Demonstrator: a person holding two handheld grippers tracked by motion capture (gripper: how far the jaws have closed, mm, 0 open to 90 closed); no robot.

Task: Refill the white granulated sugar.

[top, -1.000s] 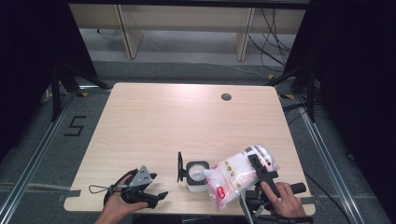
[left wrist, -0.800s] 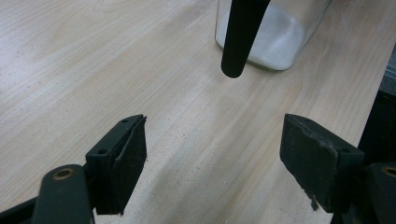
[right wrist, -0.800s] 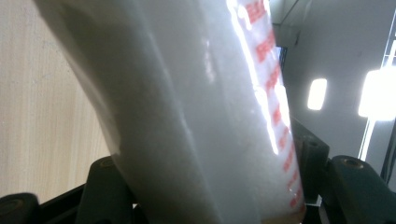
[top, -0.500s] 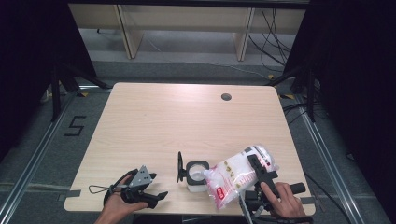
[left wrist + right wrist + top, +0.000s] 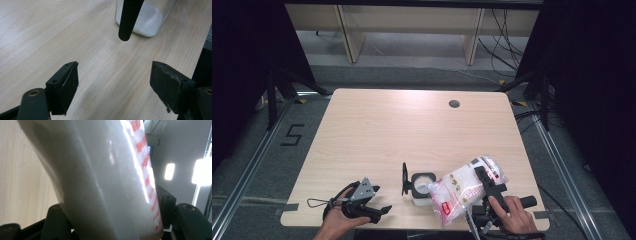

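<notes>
Left claw point(image 5: 379, 210) agape, low; right claw point(image 5: 484, 181) clamped, tilted.

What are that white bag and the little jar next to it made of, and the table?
The bag looks like thin glossy plastic film: it crinkles, glints, and shows white grains through it. The jar seems clear glass or hard plastic, with white powder visible inside. The table looks like pale matt wood-grain laminate.

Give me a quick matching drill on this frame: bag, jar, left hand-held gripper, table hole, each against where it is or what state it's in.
Things:
1. bag
2. jar
3. left hand-held gripper
4. table hole

States:
A. open, nothing between its jaws
B. far side of the table
C. clamped and tilted toward the jar
D. lid swung open, white powder inside

Pairs: 1-C, 2-D, 3-A, 4-B
</notes>
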